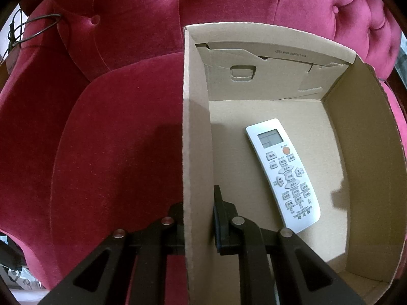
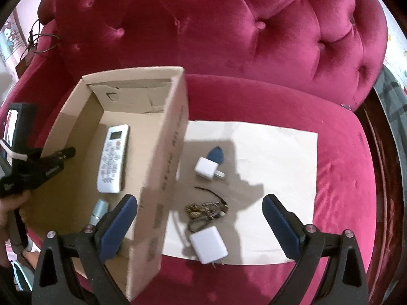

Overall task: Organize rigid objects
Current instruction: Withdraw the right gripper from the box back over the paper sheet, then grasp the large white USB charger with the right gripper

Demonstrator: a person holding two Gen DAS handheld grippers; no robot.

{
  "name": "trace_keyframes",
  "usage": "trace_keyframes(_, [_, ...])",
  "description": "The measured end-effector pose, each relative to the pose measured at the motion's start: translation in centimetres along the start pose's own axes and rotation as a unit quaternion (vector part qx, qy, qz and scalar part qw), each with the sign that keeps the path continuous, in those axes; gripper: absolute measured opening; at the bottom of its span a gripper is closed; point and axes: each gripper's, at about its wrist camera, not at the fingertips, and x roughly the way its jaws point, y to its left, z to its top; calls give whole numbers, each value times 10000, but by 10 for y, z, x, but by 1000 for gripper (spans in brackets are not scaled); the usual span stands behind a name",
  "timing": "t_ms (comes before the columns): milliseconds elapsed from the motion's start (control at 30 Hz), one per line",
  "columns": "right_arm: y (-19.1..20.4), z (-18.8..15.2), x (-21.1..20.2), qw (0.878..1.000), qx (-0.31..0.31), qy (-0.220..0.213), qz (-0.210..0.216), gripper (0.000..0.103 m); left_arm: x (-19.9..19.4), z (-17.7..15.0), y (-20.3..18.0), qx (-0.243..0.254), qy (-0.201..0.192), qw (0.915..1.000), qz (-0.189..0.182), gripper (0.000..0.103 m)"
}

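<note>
So the open brown cardboard box (image 2: pixel 162 157) sits on the crimson velvet tufted sofa (image 2: pixel 254 50), and the left tool (image 1: pixel 198 218) is clamped tight on its side wall. A white AC remote with grey buttons (image 1: pixel 285 175) lies flat inside (a small silver cylinder (image 2: pixel 99 209) too). The right tool (image 2: pixel 199 214) hangs wide open, holding nothing, over a white paper sheet (image 2: pixel 279 152) with two white plug chargers (image 2: pixel 208 247) and a tangled cord (image 2: pixel 206 209).
</note>
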Motion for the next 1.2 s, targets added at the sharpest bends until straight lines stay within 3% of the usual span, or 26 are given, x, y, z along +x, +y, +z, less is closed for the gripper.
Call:
trace_keyframes(533, [-40, -57, 39, 9996, -43, 288, -56, 101, 0, 0, -7, 26, 9, 9999, 104, 14])
trace_keyframes(1200, [-36, -87, 82, 9981, -230, 530, 232, 101, 1, 1, -13, 65, 18, 9998, 195, 14])
